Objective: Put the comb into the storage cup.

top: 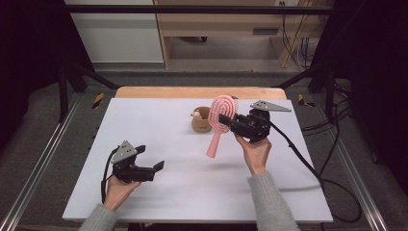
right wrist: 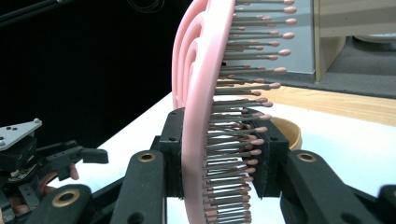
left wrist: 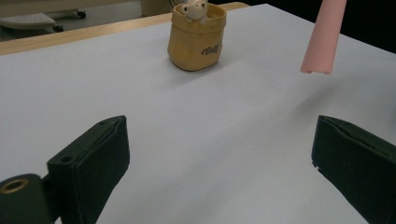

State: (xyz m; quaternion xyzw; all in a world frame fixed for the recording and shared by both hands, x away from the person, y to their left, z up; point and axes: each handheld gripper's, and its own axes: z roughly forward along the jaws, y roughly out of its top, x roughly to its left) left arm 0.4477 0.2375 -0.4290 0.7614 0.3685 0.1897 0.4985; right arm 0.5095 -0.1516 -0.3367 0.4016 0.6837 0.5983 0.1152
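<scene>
The right gripper [top: 231,121] has the pink hairbrush [top: 219,122] clamped by its round head, jaws closed on either side of it: one against the flat back, the other pressed into the bristles, as the right gripper view makes plain [right wrist: 212,140]. The brush hangs clear of the white table [top: 159,115], handle pointing down toward seven o'clock, its tip well above the surface.

So the pick-up looks finished to me, and what remains is the placing. My guess is that the brush is bound for the small tan pot [top: 201,120], which sits just beside the brush head at about nine o'clock from it. The handle end has not reached the pot's mouth; it hangs nearer the person than the pot does.

The pot is not empty. A little pale animal figure [left wrist: 194,10] peeks over its rim, so there is limited room inside.

The left gripper [top: 149,169] rests low at about eight o'clock on the table, jaws spread wide with nothing between them, pointing toward the pot.
</scene>
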